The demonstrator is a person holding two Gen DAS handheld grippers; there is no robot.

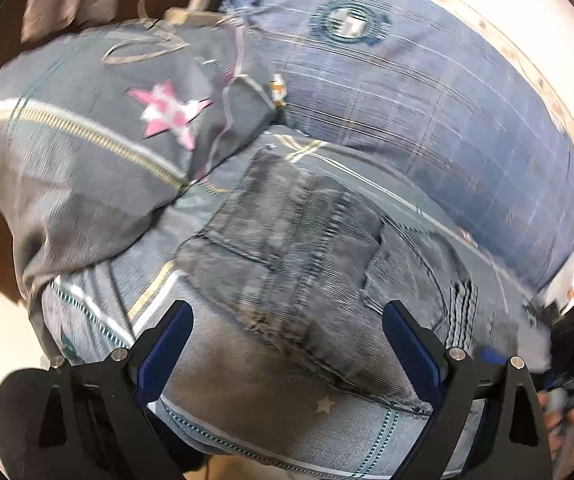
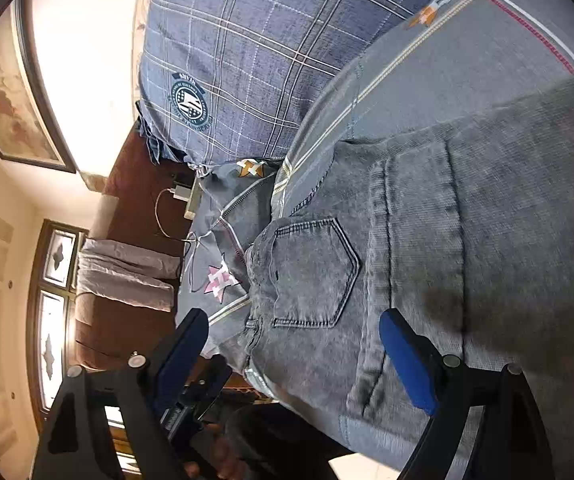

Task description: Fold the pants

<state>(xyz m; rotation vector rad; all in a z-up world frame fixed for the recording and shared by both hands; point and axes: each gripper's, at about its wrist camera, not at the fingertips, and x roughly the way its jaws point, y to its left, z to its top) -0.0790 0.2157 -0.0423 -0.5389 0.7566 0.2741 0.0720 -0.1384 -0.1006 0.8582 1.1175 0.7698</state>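
Note:
Grey washed denim pants lie on a bed with a grey-blue patterned sheet. In the right wrist view the pants fill the right side, back pocket up, waistband toward the left. My left gripper is open and empty, hovering just above the pants near their waist end. My right gripper is open and empty, close over the pants below the back pocket. The left view is motion-blurred.
A blue plaid pillow with a round badge and a grey pillow with a pink star lie beyond the pants. A charger and cable sit at the dark wooden headboard. A window and framed picture are on the wall.

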